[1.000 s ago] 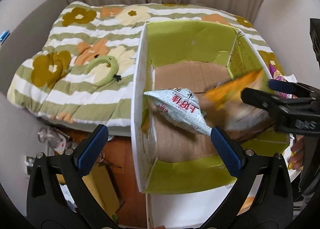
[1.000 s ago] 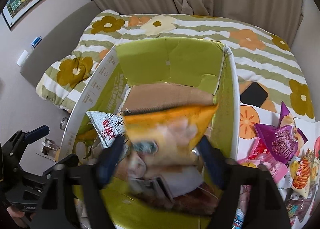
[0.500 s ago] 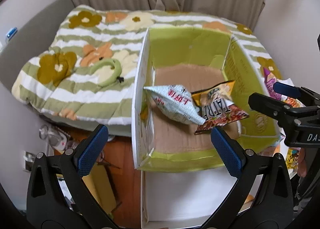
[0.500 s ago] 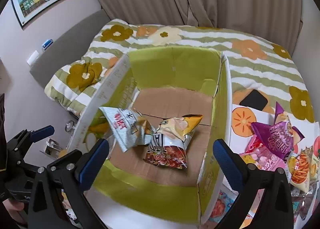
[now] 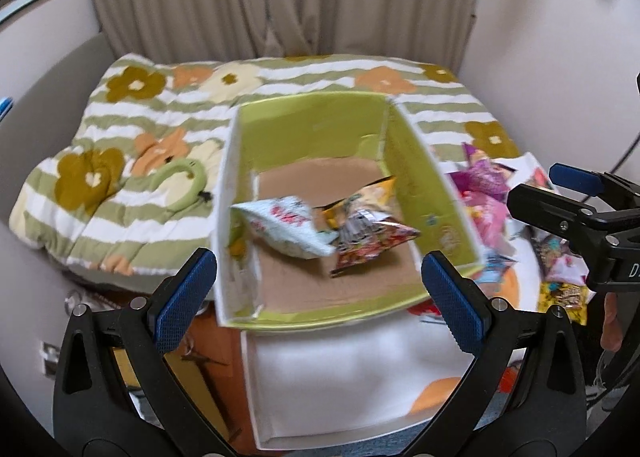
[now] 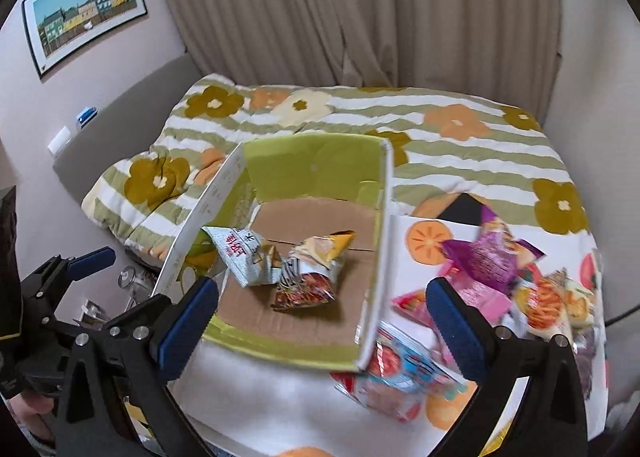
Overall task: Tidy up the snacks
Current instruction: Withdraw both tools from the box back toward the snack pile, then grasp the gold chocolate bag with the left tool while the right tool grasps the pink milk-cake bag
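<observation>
- Right gripper (image 6: 322, 323): wide open, nothing between the blue pads, held above the near edge of the green box (image 6: 372, 257).
- Left gripper (image 5: 318, 293): also wide open and empty, poised over the near-left corner of the same box.
- Inside the box, on the brown cardboard floor: a silver-white snack bag (image 6: 240, 255) by the left wall, touching an orange-and-red snack bag (image 6: 310, 277) beside it.
- Just outside the right wall, on the white cloth with orange fruit print: a red-and-blue packet (image 6: 400, 369) nearest the right gripper; farther right a purple bag (image 6: 484, 257) and a loose pile of other snacks (image 6: 552, 297).
- Likely step in hand: fetching the next packet from the pile.
- Advice for doing it well: swing right, come down over one packet only, close on a flat sealed edge and not on the puffed middle, lift clear of the box wall before crossing.
- Pose: both grippers tilted forward and down, side by side, left one slightly further left; a hand visible behind each handle.
- Motion blur in both views, so finer details uncertain.
</observation>
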The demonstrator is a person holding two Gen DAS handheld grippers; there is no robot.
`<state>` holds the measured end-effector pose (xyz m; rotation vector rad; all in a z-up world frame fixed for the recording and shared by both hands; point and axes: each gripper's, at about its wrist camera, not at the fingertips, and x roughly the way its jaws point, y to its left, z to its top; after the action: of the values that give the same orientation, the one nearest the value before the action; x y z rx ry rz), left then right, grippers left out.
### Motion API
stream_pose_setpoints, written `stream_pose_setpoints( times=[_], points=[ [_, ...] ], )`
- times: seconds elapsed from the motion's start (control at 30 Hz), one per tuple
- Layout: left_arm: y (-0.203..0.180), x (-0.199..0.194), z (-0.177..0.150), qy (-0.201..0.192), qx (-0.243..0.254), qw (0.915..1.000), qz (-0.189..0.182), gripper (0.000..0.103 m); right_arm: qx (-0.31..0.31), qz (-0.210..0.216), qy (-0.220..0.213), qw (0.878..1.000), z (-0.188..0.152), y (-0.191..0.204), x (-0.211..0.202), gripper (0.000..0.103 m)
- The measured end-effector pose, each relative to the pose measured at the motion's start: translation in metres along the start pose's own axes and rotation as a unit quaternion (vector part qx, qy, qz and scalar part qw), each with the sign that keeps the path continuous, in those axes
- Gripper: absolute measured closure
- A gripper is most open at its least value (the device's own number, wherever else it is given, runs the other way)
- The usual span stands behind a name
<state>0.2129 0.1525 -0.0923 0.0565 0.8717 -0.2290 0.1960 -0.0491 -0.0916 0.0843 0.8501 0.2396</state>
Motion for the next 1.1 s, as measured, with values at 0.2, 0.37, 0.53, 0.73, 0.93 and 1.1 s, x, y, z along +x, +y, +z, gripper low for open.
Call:
stream_pose_setpoints(
  times=[0.2,0.37,0.53,0.73,0.93,1.1],
  points=[
    [-0.048,-0.011,0.002,-0.009,0.019,0.9989,-0.042,0.001,0.020,-0.034,-0.014,0.999,-0.014,-0.047,-0.043,0.000],
    [-0.104,-0.009,0.000,-0.005,0.036,0.9976,-0.059,0.001,0.030,-0.054,-0.018,0.998,-0.028,-0.097,-0.072,0.000],
    [-0.168,0.001,-0.010,0.026,0.036,0.9951,-0.089,0.001,0.032,-0.068,-0.007,0.997,-0.046,-0.152,-0.097,0.000],
    [-0.258,0.021,-0.036,0.067,0.062,0.9898,-0.109,0.001,0.034,-0.071,0.014,0.997,-0.076,-0.217,-0.113,0.000],
    [-0.328,0.054,-0.067,0.106,0.066,0.9817,-0.144,0.001,0.038,-0.052,0.042,0.997,-0.112,-0.270,-0.106,0.000],
    [-0.377,0.084,-0.094,0.126,0.080,0.9742,-0.169,0.001,0.045,-0.037,0.069,0.996,-0.140,-0.302,-0.085,0.000]
  ],
)
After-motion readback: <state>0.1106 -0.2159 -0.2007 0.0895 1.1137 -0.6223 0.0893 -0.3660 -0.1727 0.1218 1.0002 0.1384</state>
